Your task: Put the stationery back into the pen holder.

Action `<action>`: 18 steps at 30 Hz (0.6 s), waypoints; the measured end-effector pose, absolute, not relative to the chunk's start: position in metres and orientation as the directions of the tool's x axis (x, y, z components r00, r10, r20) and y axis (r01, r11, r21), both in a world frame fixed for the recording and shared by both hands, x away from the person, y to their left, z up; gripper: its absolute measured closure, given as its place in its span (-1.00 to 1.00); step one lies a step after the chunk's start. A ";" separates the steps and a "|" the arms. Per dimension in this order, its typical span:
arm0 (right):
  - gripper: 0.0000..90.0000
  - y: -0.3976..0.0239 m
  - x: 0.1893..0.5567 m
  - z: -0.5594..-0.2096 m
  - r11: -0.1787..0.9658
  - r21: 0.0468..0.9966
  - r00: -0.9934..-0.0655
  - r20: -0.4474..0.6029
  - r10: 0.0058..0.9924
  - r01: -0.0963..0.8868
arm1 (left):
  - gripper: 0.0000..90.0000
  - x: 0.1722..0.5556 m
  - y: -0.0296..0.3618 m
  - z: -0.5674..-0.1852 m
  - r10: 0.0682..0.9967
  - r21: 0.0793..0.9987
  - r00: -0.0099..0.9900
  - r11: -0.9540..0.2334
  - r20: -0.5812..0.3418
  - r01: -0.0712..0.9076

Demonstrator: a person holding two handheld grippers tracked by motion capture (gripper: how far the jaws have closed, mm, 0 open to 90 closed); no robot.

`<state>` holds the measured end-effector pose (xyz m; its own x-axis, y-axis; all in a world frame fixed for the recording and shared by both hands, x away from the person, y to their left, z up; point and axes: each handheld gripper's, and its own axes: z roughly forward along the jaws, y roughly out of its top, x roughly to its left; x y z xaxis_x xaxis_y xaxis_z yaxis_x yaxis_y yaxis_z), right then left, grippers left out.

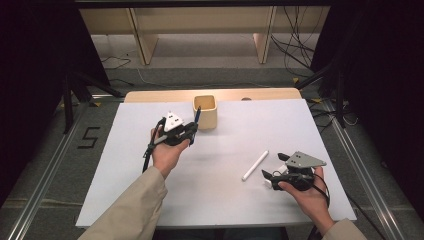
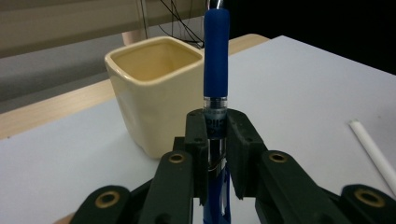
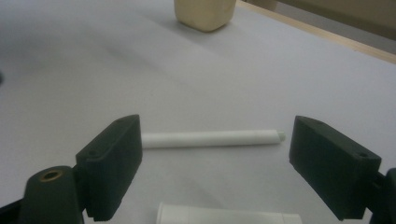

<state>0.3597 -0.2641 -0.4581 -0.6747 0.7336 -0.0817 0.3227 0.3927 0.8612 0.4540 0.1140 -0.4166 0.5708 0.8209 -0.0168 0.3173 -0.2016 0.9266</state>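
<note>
My left gripper [image 1: 192, 129] [image 2: 217, 140] is shut on a blue pen [image 2: 215, 74] [image 1: 197, 116], which stands upright between the jaws. It hovers just left of and in front of a cream square cup [image 1: 205, 111] [image 2: 154, 93] at the back of the white sheet. My right gripper [image 1: 274, 167] [image 3: 215, 163] rests near the front right with its jaws wide open and nothing between the pads. A white pen [image 1: 255, 165] [image 3: 210, 138] lies on the sheet just beyond the open jaws. The cup [image 3: 204, 13] is far off at the top of the right gripper view.
A white sheet [image 1: 235, 140] covers the wooden table [image 1: 150, 95]. A second white cylinder [image 3: 229, 217] lies at the bottom edge of the right gripper view, below the jaws. Dark tripod legs and cables stand beyond the table's far corners.
</note>
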 end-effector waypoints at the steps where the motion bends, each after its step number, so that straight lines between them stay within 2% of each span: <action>1: -0.60 -0.264 0.360 -0.458 0.390 0.862 -0.674 -0.080 0.735 0.324 | 0.77 0.457 0.113 -0.415 0.824 0.929 0.567 -0.198 -0.016 0.314; 18: -0.60 -0.264 0.360 -0.459 0.391 0.860 -0.674 -0.076 0.735 0.328 | 0.77 0.498 0.096 -0.391 0.846 0.950 0.533 -0.163 -0.004 0.265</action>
<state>0.3603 -0.2641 -0.4589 -0.6741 0.7347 -0.0763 0.3283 0.3905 0.8601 0.4984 0.0965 -0.3911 0.5327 0.8463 -0.0036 0.2652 -0.1629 0.9503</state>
